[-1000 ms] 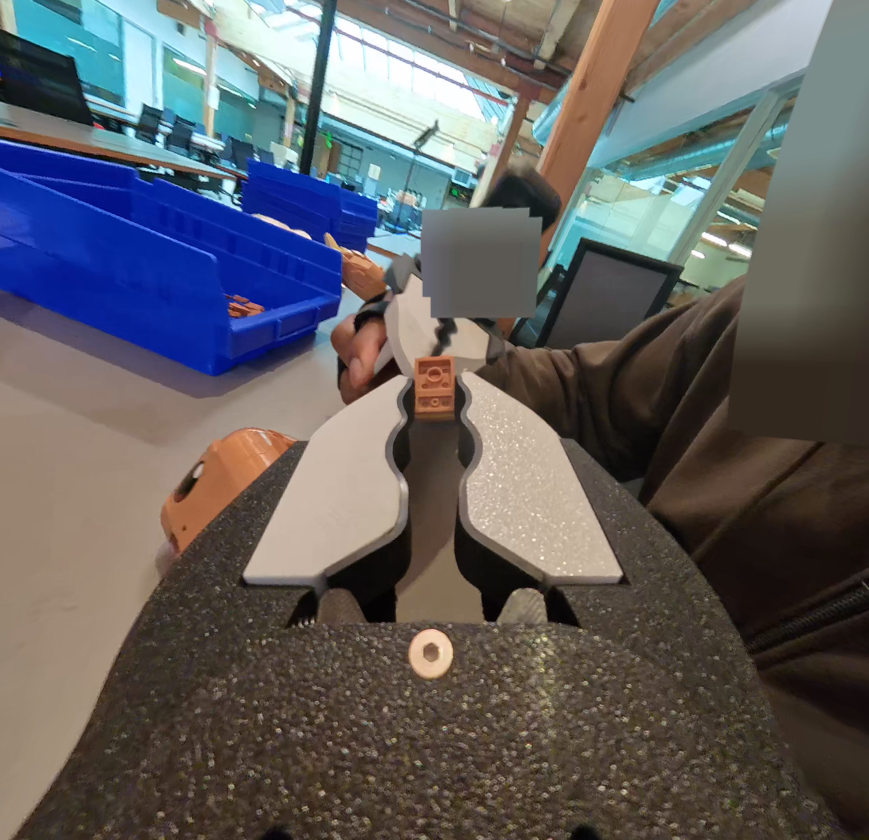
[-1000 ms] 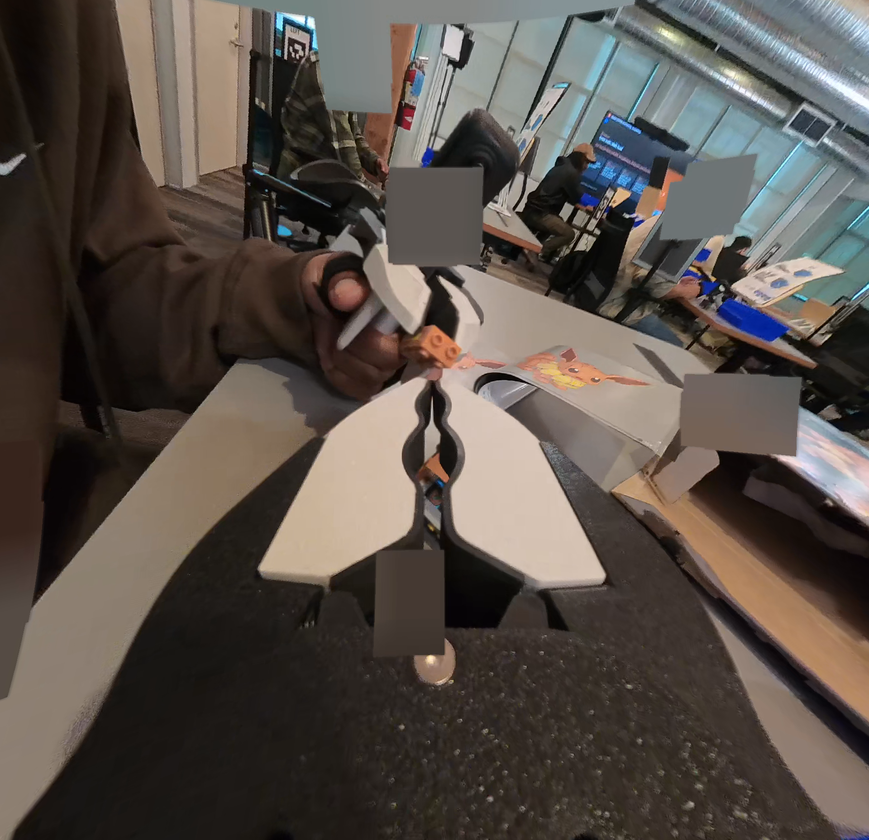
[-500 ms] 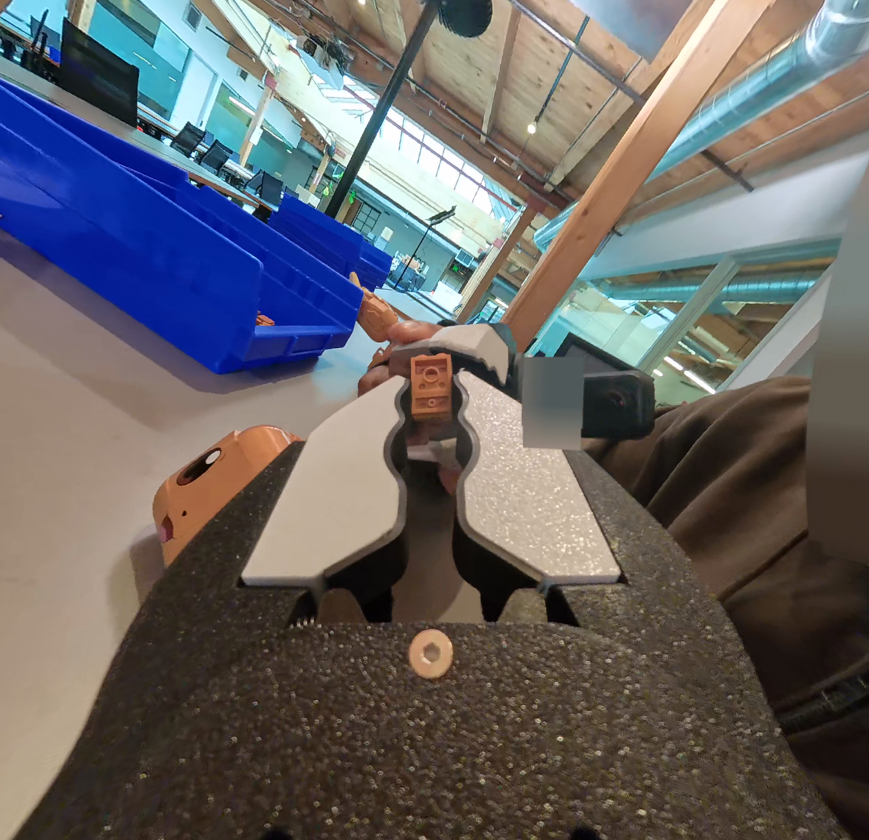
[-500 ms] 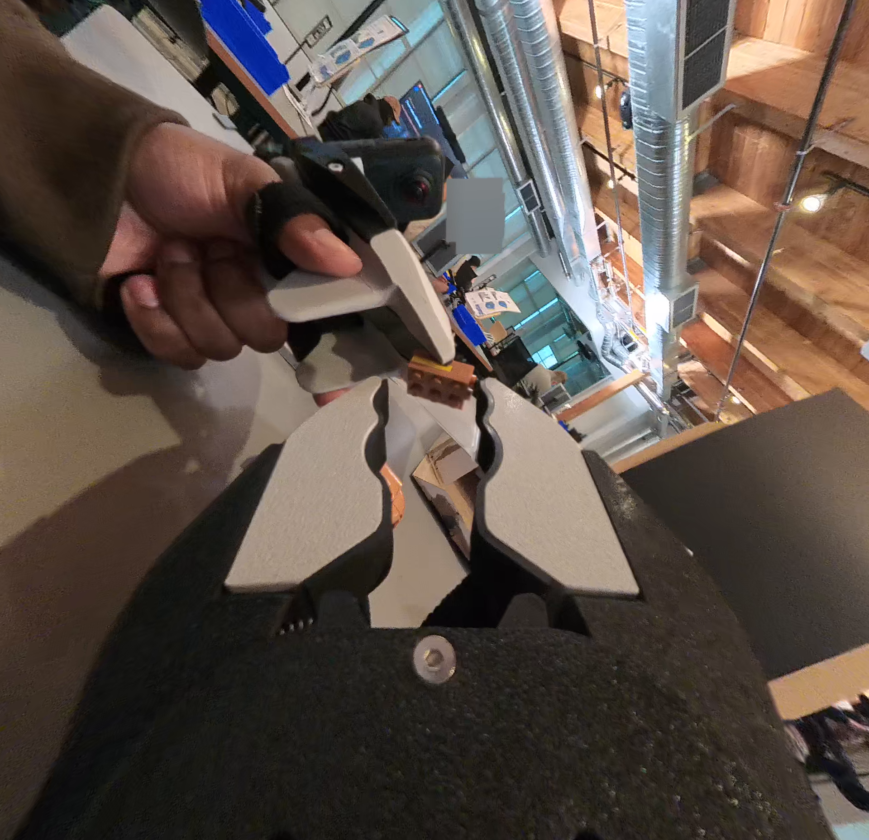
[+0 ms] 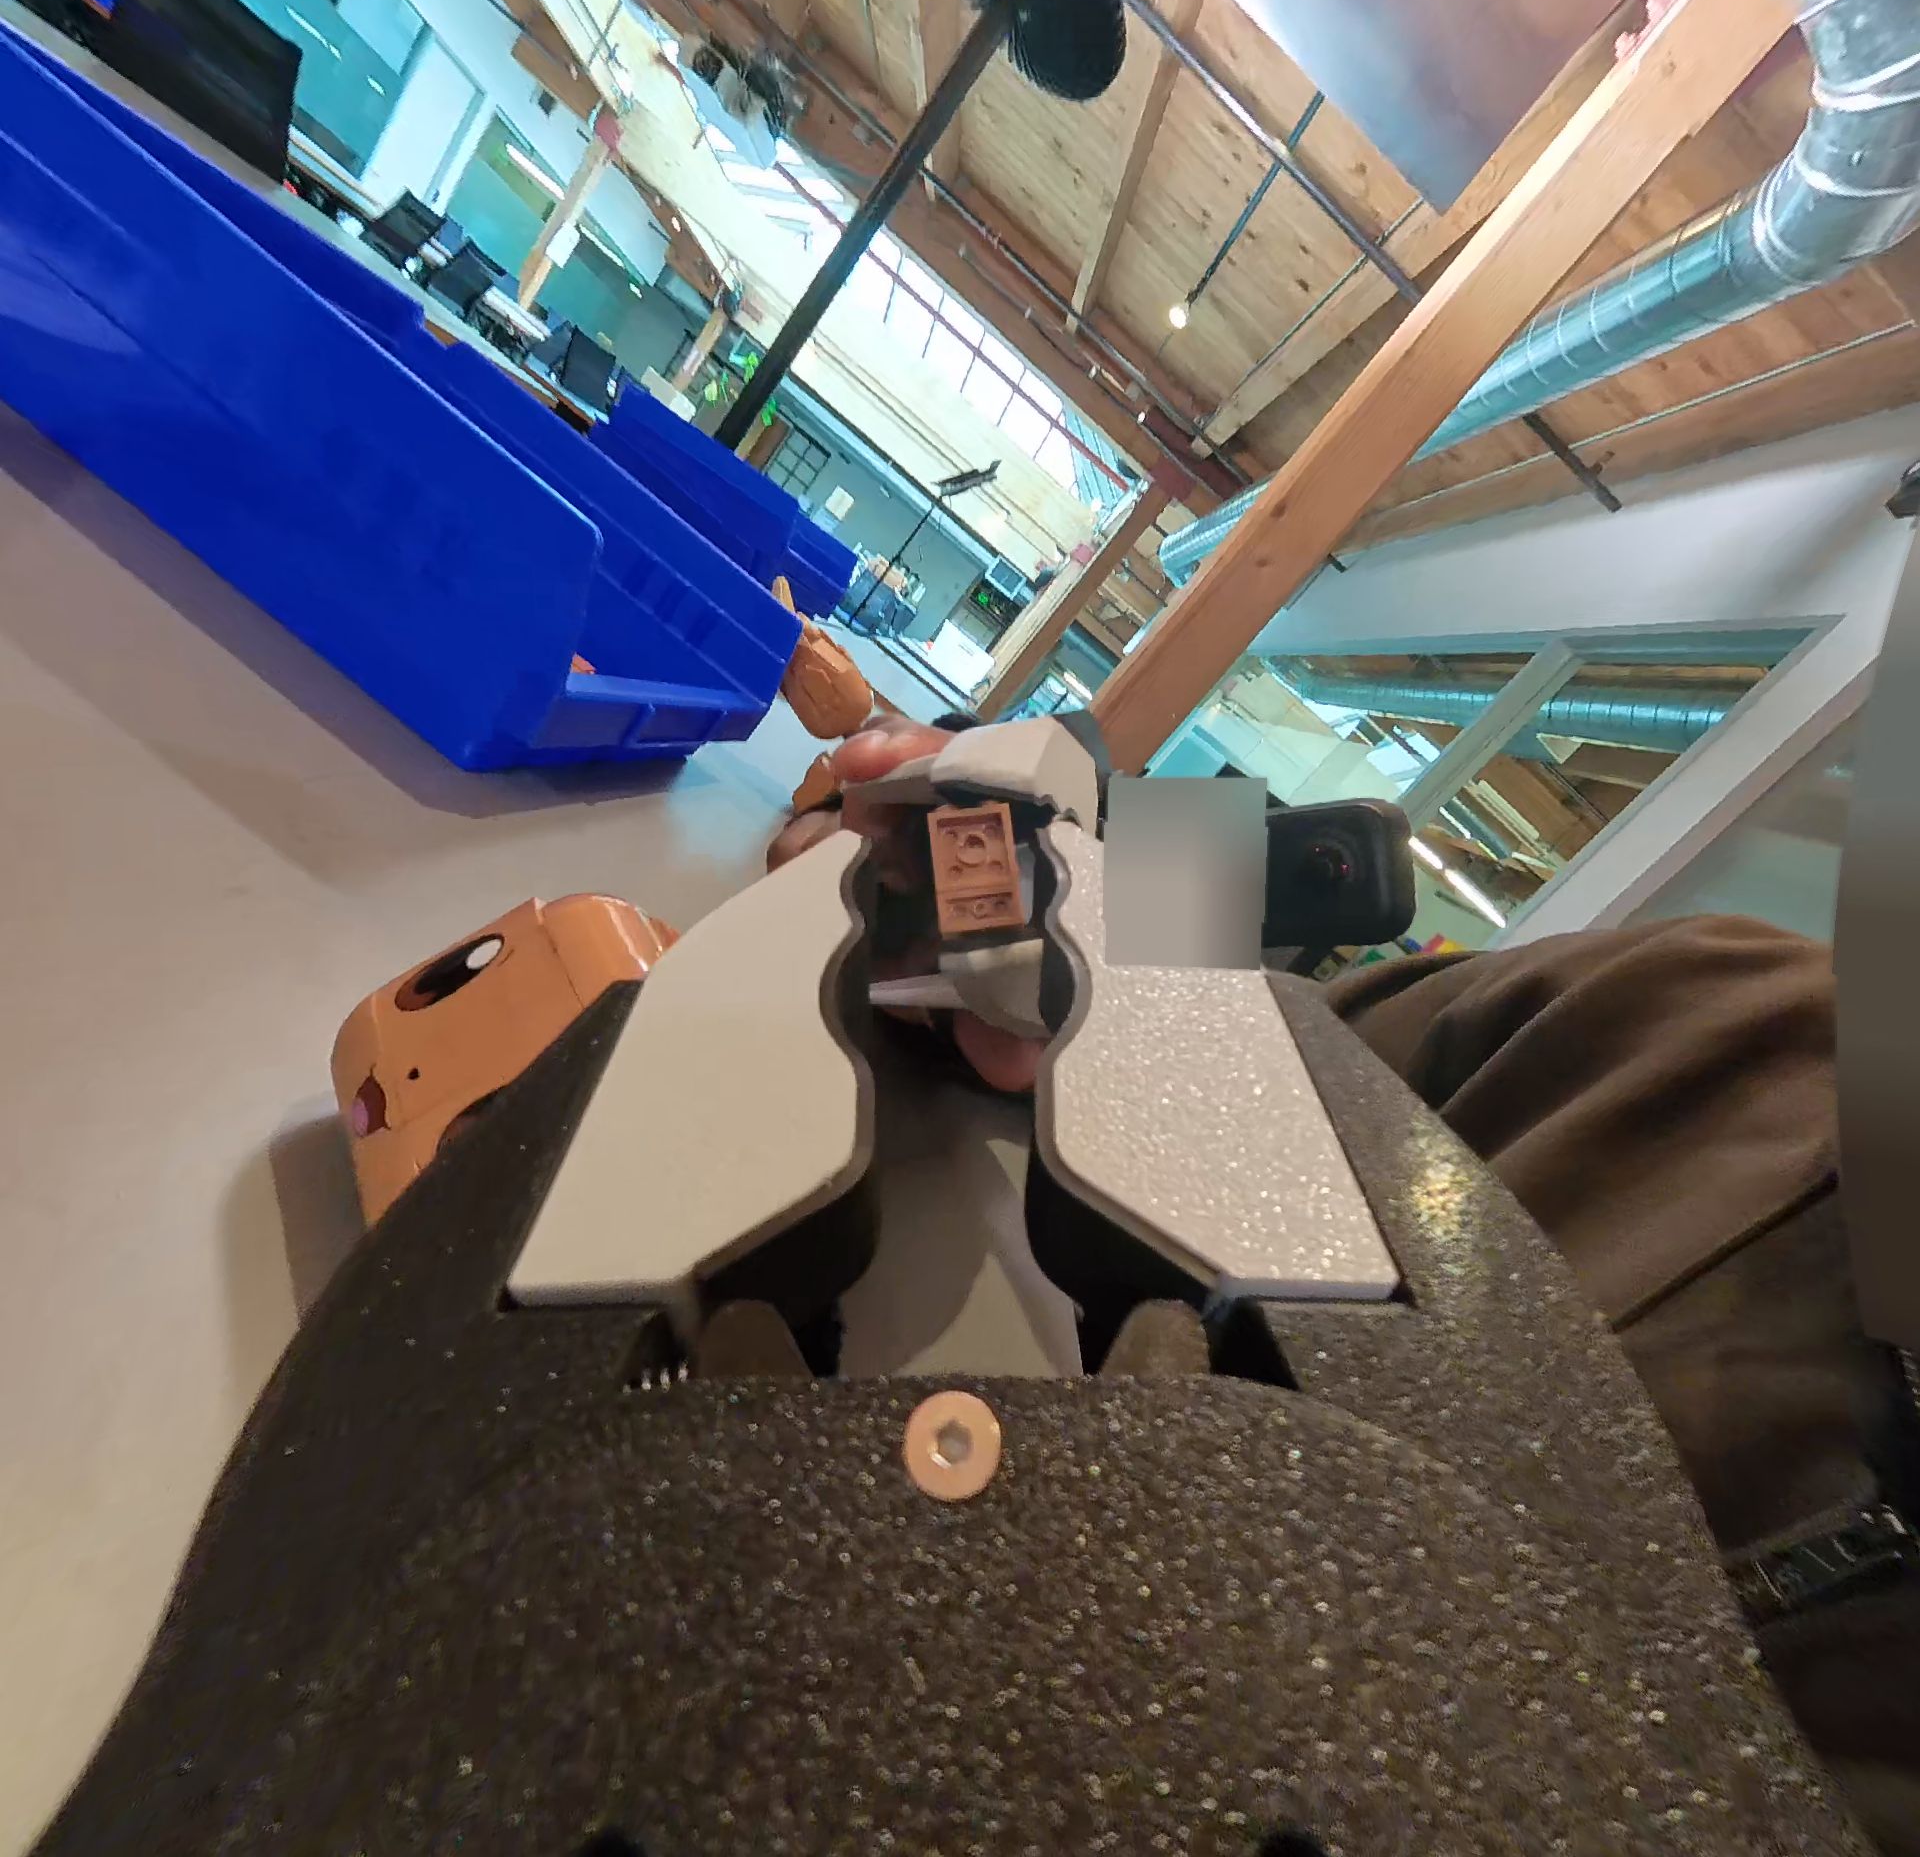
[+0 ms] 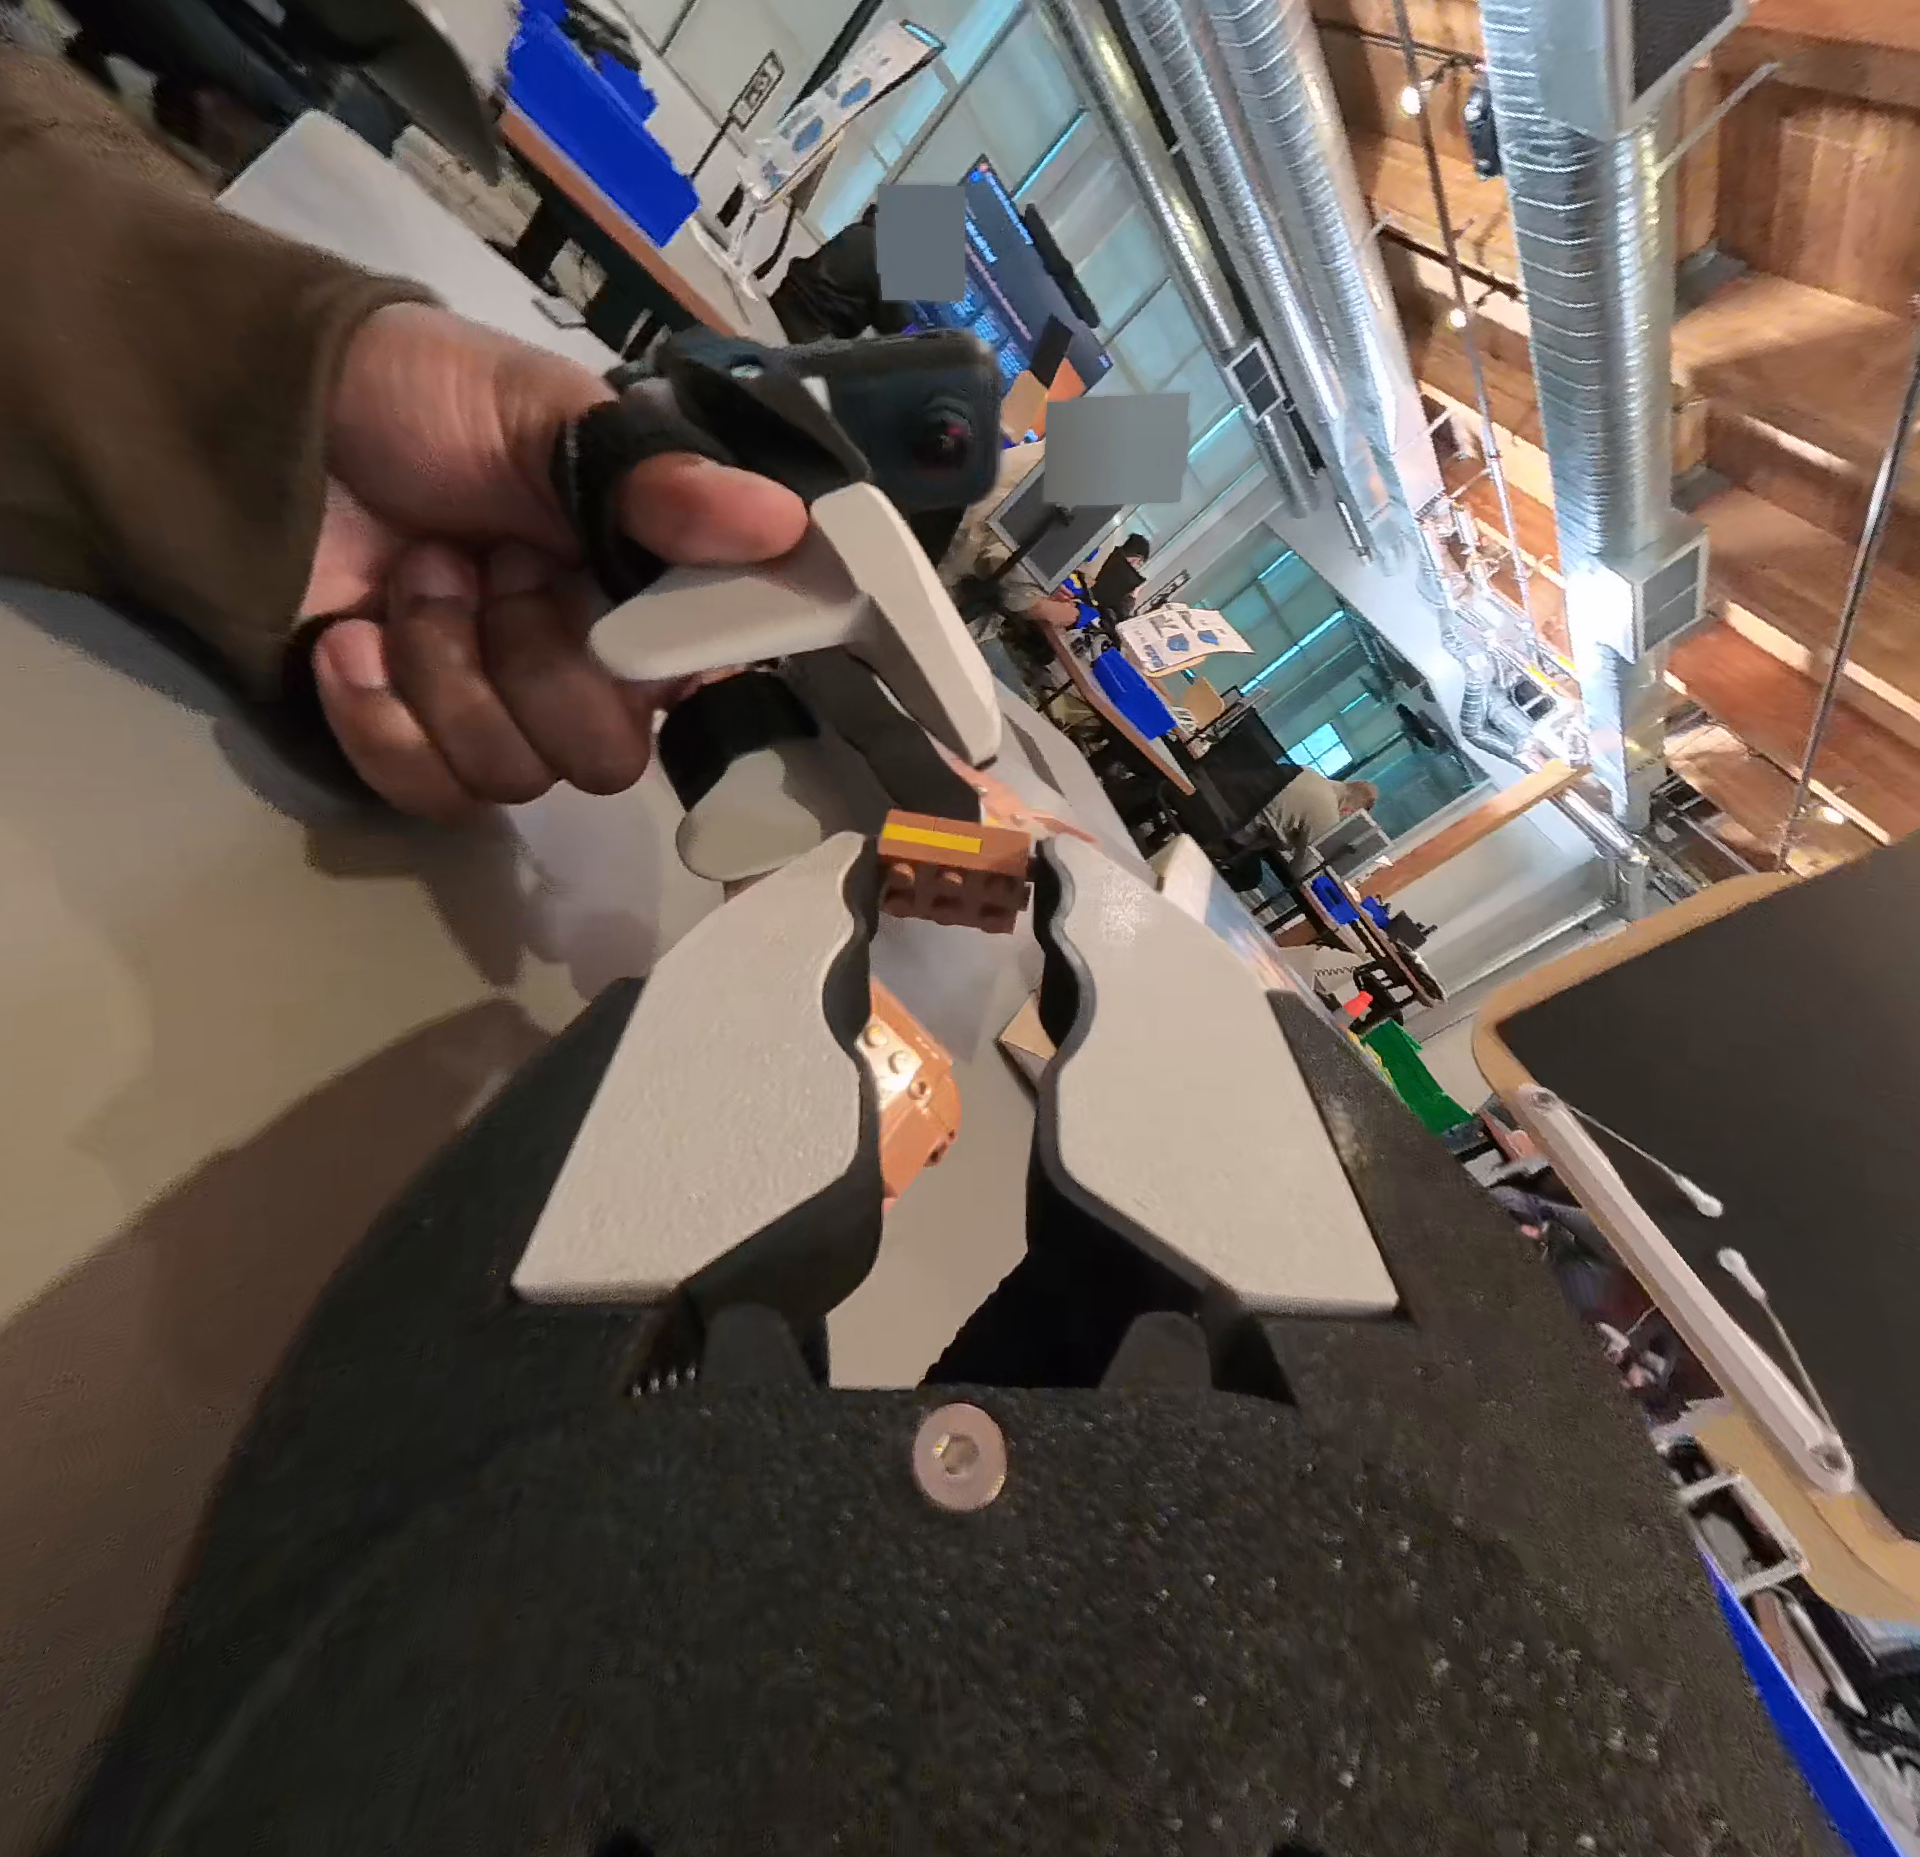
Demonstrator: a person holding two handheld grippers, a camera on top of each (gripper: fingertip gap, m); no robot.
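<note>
Right gripper (image 6: pixel 951 872): my right pair of fingers is clenched on a small brown toy brick (image 6: pixel 951 888). One tip presses each end of it, and the studs face toward my camera.

Brick: it is brown with a yellow strip along its upper edge. It is off the table (image 5: pixel 156 872), in the air near the middle of the scene, exactly where the two grippers meet.

Left gripper (image 5: pixel 951 851): its fingers are released. In the left wrist view I see a gap on each side of the brick, so these tips stand around it, and as far as I can tell neither touches it.

Crossing: the right fingers reach in from the far side, turned a quarter against mine, one above the brick and one below.

Hand (image 6: pixel 468 581): a person's hand in a brown sleeve grips the left tool, with the thumb on its upper finger.

Near left: a tan brick-built figure head (image 5: pixel 468 1007) with a cartoon eye sits on the table just beside the left gripper's body.

Far left: blue bins (image 5: pixel 312 457) stand in a row on the table, with a tan piece (image 5: pixel 826 685) lying past their near end.

Below right gripper: a tan studded part (image 6: pixel 904 1080) shows between my right fingers. I cannot tell whether it rests on the table.

Where things stand: only the right pair carries the brick, and the figure head lies apart from it on the table.
</note>
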